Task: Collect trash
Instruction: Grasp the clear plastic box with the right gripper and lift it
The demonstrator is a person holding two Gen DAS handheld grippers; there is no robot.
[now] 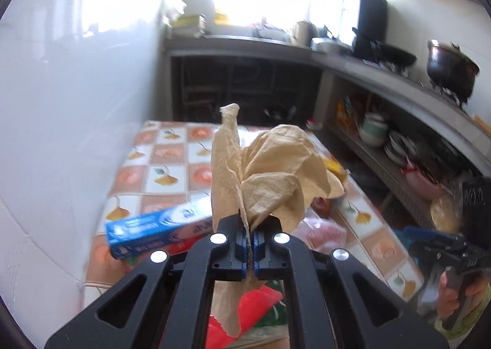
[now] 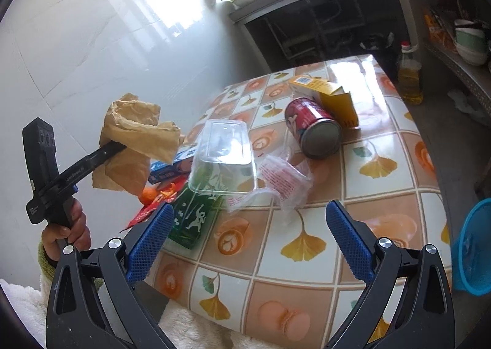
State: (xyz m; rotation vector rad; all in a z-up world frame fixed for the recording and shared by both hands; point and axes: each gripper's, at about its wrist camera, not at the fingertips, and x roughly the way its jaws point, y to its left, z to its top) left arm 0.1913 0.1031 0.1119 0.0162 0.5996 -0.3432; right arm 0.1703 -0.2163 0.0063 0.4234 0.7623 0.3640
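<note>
My left gripper point(image 1: 249, 226) is shut on a crumpled brown paper point(image 1: 270, 177), which sticks up from between the pads and hangs below them. The right wrist view shows that paper point(image 2: 135, 140) lifted above the table's left side. My right gripper point(image 2: 250, 214) stands open over the near part of the table with nothing between its fingers. Trash lies ahead of it: an upturned clear plastic container point(image 2: 224, 155), a clear printed bag point(image 2: 282, 177), a red can on its side point(image 2: 313, 128), a yellow box point(image 2: 331, 97), a blue box point(image 1: 153, 229), a green packet point(image 2: 196, 217) and orange peel point(image 2: 148, 195).
The patterned tile table point(image 2: 307, 257) stands against a white wall on the left. A blue basket point(image 2: 474, 244) sits off the table's right edge. An oil bottle point(image 2: 409, 75) stands on the floor beyond. Grey counters with pots and dishes run along the back and right.
</note>
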